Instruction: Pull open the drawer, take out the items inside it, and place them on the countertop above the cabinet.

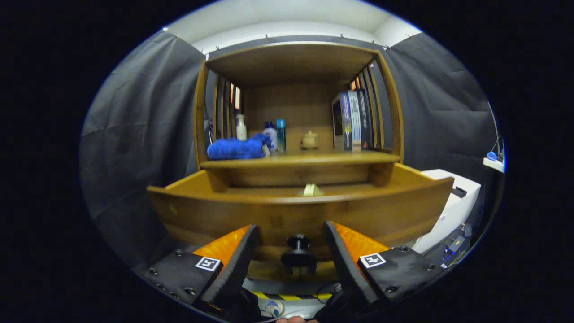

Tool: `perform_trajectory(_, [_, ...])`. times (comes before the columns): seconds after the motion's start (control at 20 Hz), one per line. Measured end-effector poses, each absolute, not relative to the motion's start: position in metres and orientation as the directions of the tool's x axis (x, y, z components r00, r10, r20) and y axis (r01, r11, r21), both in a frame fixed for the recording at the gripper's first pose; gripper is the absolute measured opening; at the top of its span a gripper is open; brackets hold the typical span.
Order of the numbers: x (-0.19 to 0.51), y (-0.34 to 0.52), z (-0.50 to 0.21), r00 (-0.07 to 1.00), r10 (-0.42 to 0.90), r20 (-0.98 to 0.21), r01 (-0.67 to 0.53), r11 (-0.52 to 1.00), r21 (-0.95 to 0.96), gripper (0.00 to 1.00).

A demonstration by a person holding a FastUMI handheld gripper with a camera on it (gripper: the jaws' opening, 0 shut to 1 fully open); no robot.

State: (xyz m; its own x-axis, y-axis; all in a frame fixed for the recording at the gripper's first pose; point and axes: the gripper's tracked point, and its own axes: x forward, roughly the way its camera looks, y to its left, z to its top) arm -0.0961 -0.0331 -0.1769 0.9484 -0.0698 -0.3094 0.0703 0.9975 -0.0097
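Note:
A wooden cabinet stands ahead with its drawer [296, 213] pulled out toward me. A dark round knob [298, 253] sticks out of the drawer front, and my gripper [291, 233] is open with one finger on each side of it, neither touching it. Over the drawer's front rim a small pale item [310, 190] shows inside the drawer; the other contents are hidden by the front panel. Above the drawer runs the wooden countertop [332, 158].
On the countertop lie a blue cloth [235, 149], a pale bottle [241, 128], two blue bottles [274, 135], a small jar [310, 140] and a row of books [352, 120]. A white box [448, 208] stands right of the drawer. Striped tape [287, 297] marks the floor below.

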Motion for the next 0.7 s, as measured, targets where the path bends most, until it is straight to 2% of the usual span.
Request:
perform_trajectory(0.15, [-0.064,-0.034,-0.108,0.979,-0.060,-0.196,0.064,0.998,0.012,0.97])
perform_trajectory(0.3, [-0.025,-0.044,-0.069,0.979,-0.061,-0.194,0.053,0.998,-0.047,0.97])
perform_trajectory(0.45, [0.018,-0.044,-0.067,0.963,-0.049,-0.265,0.039,0.998,-0.044,0.97])
perform_trajectory(0.7, [0.057,-0.051,-0.138,0.851,-0.067,-0.521,0.065,0.998,-0.023,0.97])
